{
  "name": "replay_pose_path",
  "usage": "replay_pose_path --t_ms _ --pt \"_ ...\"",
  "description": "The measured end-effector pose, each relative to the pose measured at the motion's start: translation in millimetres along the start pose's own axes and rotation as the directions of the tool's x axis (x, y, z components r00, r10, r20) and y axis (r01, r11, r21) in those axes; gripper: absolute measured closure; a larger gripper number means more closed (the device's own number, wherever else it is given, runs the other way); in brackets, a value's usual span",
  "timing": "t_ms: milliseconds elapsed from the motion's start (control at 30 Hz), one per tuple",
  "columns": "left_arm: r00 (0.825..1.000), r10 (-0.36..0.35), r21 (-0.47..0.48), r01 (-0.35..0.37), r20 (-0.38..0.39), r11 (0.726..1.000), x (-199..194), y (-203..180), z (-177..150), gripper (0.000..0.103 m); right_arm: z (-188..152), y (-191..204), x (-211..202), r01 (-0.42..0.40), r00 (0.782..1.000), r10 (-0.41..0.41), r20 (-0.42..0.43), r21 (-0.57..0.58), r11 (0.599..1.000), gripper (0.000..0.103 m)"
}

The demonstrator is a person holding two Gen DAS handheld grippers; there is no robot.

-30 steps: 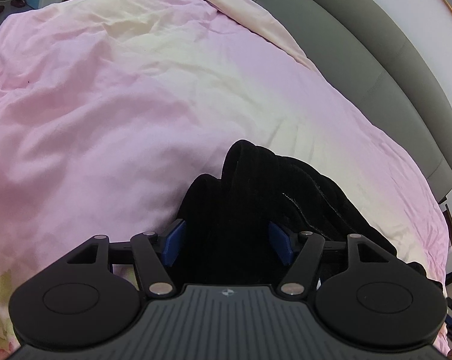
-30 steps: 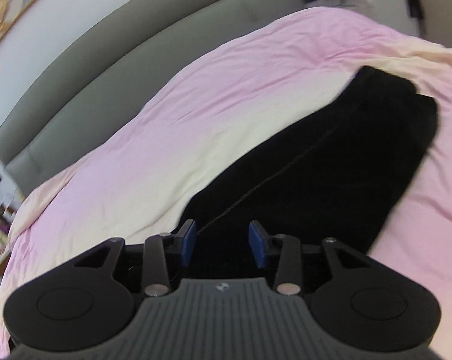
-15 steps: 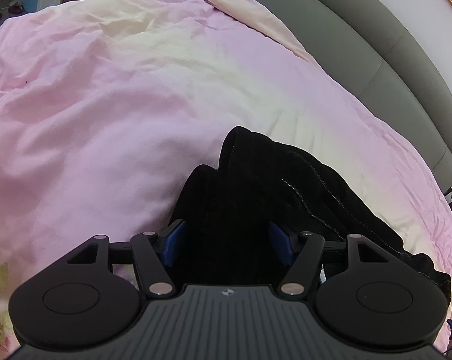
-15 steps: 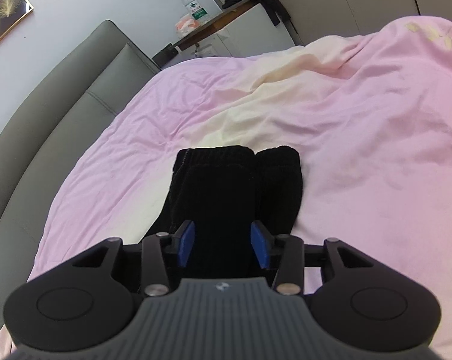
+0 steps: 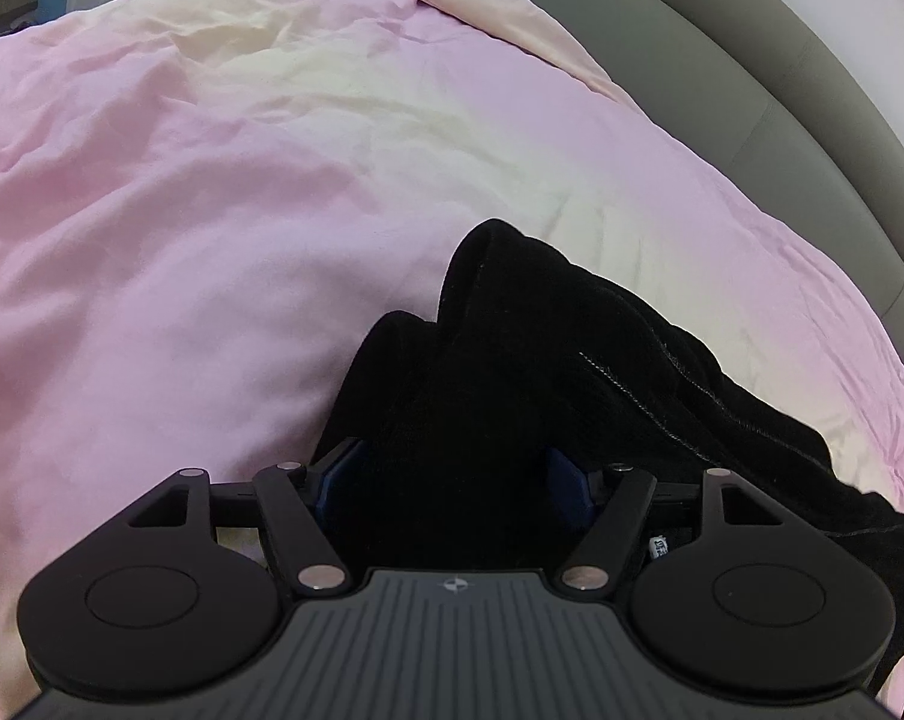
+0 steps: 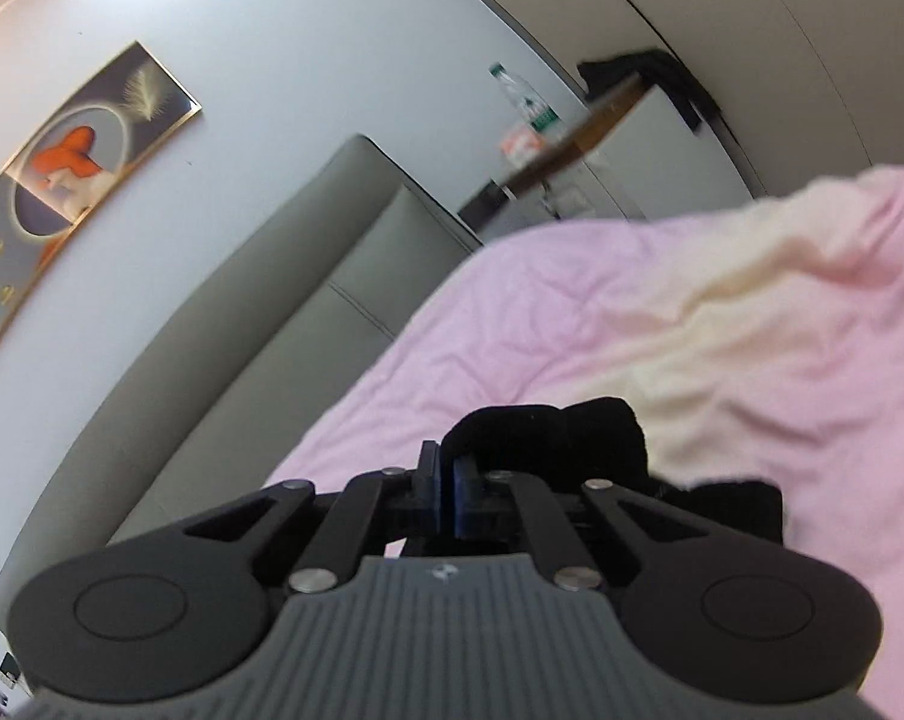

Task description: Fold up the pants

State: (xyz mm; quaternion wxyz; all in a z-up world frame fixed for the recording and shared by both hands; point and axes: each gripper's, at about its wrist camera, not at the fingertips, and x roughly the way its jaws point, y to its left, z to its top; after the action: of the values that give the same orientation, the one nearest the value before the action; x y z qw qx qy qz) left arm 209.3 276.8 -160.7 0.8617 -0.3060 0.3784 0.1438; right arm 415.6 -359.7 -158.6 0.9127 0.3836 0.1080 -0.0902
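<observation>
The left gripper (image 5: 452,474) had its jaws opening, set wide with a thick bunch of the black pants (image 5: 548,372) between the blue pads (image 5: 339,474); whether the pads pressed on the cloth could not be told, as the dark fabric hid their faces. The right gripper (image 6: 443,480) had its jaws drawn fully together, pinching a raised fold at the edge of the pants (image 6: 548,432), with the cloth humped just beyond the fingertips. In the left wrist view the pants lay in a rumpled heap on the pink and cream duvet (image 5: 212,192), one seam with pale stitching running off to the right. Beyond the duvet stood the grey padded headboard (image 6: 308,300). On the wall above it hung a framed picture (image 6: 74,150), and to the right a bedside cabinet (image 6: 572,150) carried a plastic bottle (image 6: 521,99) and some dark cloth (image 6: 644,81).
</observation>
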Motion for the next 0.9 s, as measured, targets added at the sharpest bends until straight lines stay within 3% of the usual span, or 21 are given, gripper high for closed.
replay_pose_path --t_ms 67,100,133,167,200,233,333,433,500,567,633,700,800,900 --pt "1.000 0.011 0.016 -0.011 0.004 1.000 2 -4 -2 0.023 4 -7 6 0.046 0.999 -0.047 -0.025 -0.015 0.999 0.103" --pt "1.000 0.021 0.027 -0.021 0.010 0.999 1 -5 -2 0.022 0 -15 13 0.108 0.991 -0.109 -0.071 -0.022 0.994 0.103" --pt "1.000 0.023 0.031 -0.023 0.011 0.999 1 -5 -2 0.022 -7 -25 23 0.195 0.970 -0.197 -0.140 -0.030 0.980 0.102" --pt "1.000 0.020 0.024 -0.020 0.008 1.000 1 -4 -2 0.022 -14 -35 32 0.290 0.933 -0.293 -0.208 -0.044 0.956 0.091" --pt "1.000 0.012 0.013 -0.012 0.002 1.000 1 -2 -1 0.022 -22 -45 37 0.372 0.891 -0.375 -0.256 -0.059 0.926 0.092" --pt "1.000 0.006 0.003 -0.006 -0.002 1.000 1 0 -1 0.022 -28 -52 34 0.392 0.881 -0.392 -0.266 -0.055 0.918 0.092" --pt "1.000 -0.001 -0.010 0.001 -0.011 1.000 0 1 0 0.023 -35 -60 13 0.356 0.917 -0.346 -0.200 0.015 0.934 0.082" --pt "1.000 -0.002 -0.010 0.002 -0.013 1.000 -2 2 0 0.023 -41 -55 0 0.368 0.917 -0.361 -0.172 0.013 0.930 0.073" --pt "1.000 -0.007 -0.020 0.007 -0.019 1.000 -2 3 1 0.024 -44 -46 -6 0.391 0.910 -0.389 -0.146 -0.021 0.920 0.059" --pt "1.000 -0.014 -0.031 0.013 -0.027 0.999 -2 5 2 0.024 -47 -44 -7 0.378 0.909 -0.375 -0.182 -0.019 0.926 0.052" --pt "0.999 -0.019 -0.039 0.018 -0.032 0.999 -2 6 2 0.024 -52 -46 -4 0.372 0.902 -0.358 -0.240 0.010 0.928 0.053" --pt "0.999 -0.016 -0.035 0.014 -0.035 0.999 -1 5 2 0.023 -62 -41 -12 0.393 0.895 -0.377 -0.237 0.022 0.919 0.052" --pt "0.999 -0.009 -0.042 0.008 -0.036 0.999 1 6 1 0.023 -91 -26 -31 0.339 0.900 -0.319 -0.298 0.019 0.941 0.053" --pt "1.000 -0.018 -0.059 0.017 -0.020 0.998 -4 5 0 0.026 -133 -7 -53 0.280 0.874 -0.247 -0.418 0.017 0.960 0.053"
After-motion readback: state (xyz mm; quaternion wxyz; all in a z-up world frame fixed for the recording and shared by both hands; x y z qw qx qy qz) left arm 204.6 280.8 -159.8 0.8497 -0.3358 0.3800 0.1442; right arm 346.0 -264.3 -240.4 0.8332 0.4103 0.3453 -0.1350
